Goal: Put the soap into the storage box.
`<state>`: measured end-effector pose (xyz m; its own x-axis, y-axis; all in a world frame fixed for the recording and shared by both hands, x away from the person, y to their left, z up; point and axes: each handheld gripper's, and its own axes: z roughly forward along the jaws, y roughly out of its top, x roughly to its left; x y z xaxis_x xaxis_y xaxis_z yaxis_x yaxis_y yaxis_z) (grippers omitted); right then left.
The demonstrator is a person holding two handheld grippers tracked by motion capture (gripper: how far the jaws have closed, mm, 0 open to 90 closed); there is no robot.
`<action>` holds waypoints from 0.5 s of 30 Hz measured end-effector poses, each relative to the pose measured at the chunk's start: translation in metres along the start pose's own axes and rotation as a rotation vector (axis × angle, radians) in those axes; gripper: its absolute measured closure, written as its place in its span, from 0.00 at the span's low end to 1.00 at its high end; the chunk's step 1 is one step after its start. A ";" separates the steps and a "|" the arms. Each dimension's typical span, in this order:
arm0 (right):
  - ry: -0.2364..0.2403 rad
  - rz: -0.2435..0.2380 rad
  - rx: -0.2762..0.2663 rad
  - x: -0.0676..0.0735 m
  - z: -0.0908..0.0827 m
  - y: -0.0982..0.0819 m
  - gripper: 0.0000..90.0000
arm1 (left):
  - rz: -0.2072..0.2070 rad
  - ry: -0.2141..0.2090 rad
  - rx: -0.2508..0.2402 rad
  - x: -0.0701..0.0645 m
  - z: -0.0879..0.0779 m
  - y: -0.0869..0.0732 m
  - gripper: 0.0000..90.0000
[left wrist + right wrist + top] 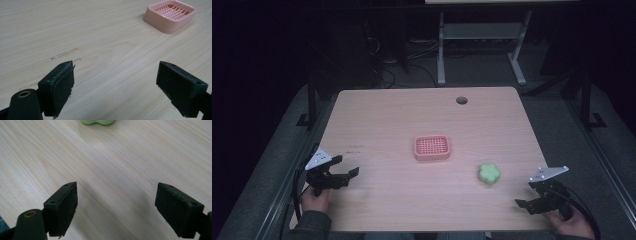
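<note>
Jaws of left gripper (346, 176) and right gripper (523, 204) spread wide, empty, near green soap (488, 173) and pink dish (431, 147).

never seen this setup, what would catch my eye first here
The pink tray sits at the middle of the pale wooden table, the brightest thing there. A green flower-shaped piece lies to its right, nearer the person. An open left claw and an open right claw wait at the near corners, both holding nothing.
</note>
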<state>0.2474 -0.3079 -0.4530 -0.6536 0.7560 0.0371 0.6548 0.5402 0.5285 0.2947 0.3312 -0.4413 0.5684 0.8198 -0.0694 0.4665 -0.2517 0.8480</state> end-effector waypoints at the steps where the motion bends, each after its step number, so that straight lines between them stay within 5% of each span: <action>1: 0.004 0.003 0.000 0.000 0.000 0.000 0.18 | -0.001 -0.002 0.003 0.000 0.000 0.000 0.16; 7: 0.004 0.006 0.026 0.003 0.002 0.004 0.18 | 0.010 -0.010 0.004 0.000 -0.001 0.000 0.16; 15: -0.002 -0.055 0.056 0.014 -0.001 0.028 0.17 | -0.001 -0.006 -0.012 -0.001 -0.003 0.000 0.16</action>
<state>0.2564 -0.2821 -0.4371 -0.6882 0.7255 0.0079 0.6384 0.6003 0.4817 0.2923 0.3320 -0.4399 0.5724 0.8167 -0.0734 0.4585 -0.2445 0.8544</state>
